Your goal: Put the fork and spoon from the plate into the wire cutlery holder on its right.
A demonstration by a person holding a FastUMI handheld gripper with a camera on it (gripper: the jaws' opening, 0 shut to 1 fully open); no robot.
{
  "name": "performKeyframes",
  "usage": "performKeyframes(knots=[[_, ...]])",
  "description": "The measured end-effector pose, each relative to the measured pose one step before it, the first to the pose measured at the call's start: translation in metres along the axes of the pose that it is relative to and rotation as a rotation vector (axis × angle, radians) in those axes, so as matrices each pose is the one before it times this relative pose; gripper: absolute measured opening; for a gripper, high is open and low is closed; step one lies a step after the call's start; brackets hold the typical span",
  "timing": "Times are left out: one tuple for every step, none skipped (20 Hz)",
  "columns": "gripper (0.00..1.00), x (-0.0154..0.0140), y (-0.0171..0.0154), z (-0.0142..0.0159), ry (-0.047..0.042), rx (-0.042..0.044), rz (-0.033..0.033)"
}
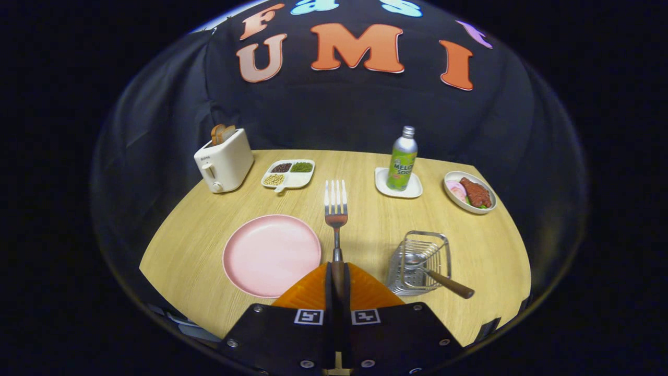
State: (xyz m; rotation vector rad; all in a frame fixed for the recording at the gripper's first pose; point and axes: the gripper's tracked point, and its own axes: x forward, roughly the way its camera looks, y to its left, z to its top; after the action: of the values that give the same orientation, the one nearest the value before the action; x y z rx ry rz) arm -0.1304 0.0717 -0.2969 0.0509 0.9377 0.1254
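My gripper (337, 272) is shut on the fork (336, 209), both orange fingers (310, 290) pressing its brown handle. The fork's tines point forward, held above the table between the plate and the holder. A bare pink plate (271, 254) lies just left of the fingers. To their right stands the wire cutlery holder (420, 261), with the spoon (433, 274) in it: bowl down inside, brown handle leaning out toward the near right.
Along the back of the wooden table (365, 219) stand a white toaster (224, 162) with bread, a divided tray of beans (288, 174), a soda bottle (402, 159) on a white coaster, and a bowl of food (469, 192).
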Motion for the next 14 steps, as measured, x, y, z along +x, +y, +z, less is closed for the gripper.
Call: performKeyframes(knots=[[0.05, -0.00538, -0.00945, 0.00311, -0.00524, 0.00491, -0.01754], [0.05, -0.00578, -0.00871, 0.00196, -0.00413, 0.00505, -0.01536], [0.05, -0.00496, -0.00876, 0.00243, -0.00263, 0.00539, -0.01302], [0.05, -0.00469, -0.00811, 0.00077, 0.00123, 0.00249, -0.01253], [0.05, -0.00416, -0.00887, 0.00006, 0.00298, -0.00062, -0.01366], [0.05, -0.00158, -0.00694, 0.00119, -0.00009, -0.00155, -0.00914], [0.05, -0.00128, -0.007, -0.00252, 0.01122, -0.00283, -0.01076], [0.05, -0.00022, -0.00467, -0.00117, 0.00718, -0.00084, -0.00511], [0.05, -0.00061, -0.00605, -0.00234, 0.01148, -0.00103, -0.00958], [0.05, 0.00067, -0.00387, -0.00265, 0.01195, -0.00172, -0.00448], [0.05, 0.00049, -0.00494, -0.0052, 0.01925, -0.0027, -0.00913], [0.05, 0.00128, -0.00335, -0.00471, 0.02244, 0.00037, -0.00484], [0.05, 0.0008, -0.00222, -0.00517, 0.02123, -0.00128, 0.00014], [0.05, 0.00154, -0.00161, -0.00245, 0.01482, -0.00427, -0.00133]])
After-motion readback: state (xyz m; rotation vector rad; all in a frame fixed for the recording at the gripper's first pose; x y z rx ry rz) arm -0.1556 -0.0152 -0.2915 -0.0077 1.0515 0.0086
